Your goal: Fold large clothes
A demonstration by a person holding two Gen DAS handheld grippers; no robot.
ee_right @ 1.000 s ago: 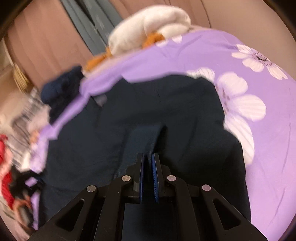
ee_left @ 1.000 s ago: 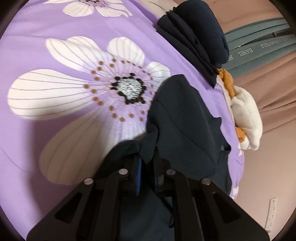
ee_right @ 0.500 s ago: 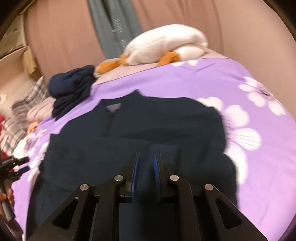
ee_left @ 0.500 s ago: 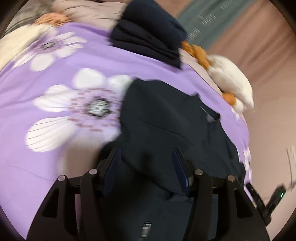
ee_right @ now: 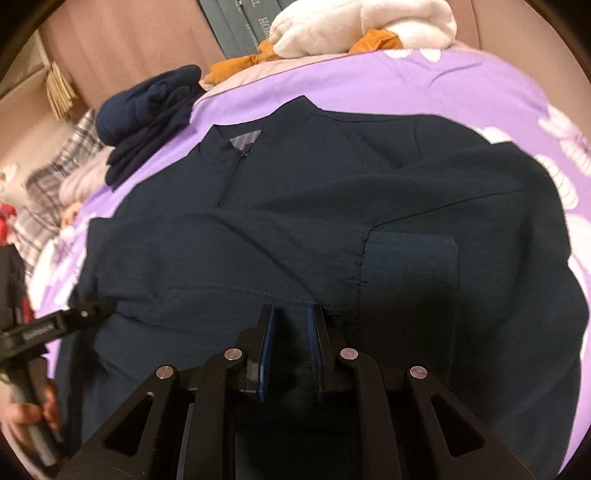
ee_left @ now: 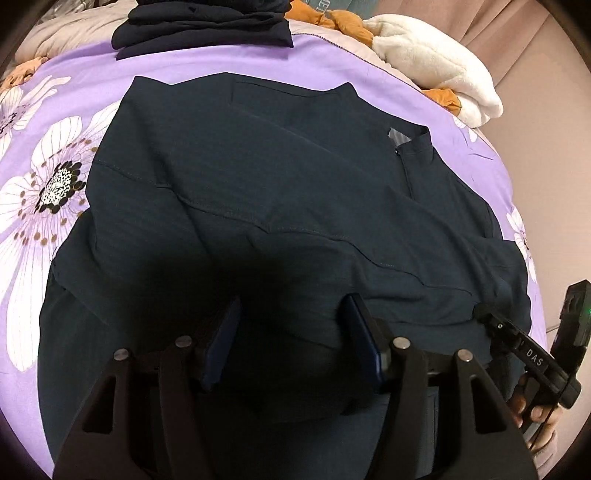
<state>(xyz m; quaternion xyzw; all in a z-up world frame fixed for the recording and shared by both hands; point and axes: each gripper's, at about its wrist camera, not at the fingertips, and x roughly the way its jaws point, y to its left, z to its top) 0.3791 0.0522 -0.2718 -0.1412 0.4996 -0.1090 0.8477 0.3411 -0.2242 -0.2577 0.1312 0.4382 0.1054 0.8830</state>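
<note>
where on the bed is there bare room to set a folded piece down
Bare sheet beside the jacket, by the big flower, and a strip between its collar and the plush. Crowded around the folded pile.

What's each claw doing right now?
Left claw: opening, empty, above the navy jacket.
Right claw: narrowly open, no fabric pinched.

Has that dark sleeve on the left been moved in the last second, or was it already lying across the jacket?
Yes. The sleeve was bunched in the left tool beside the big white flower; now it lies folded across the jacket, released.
</note>
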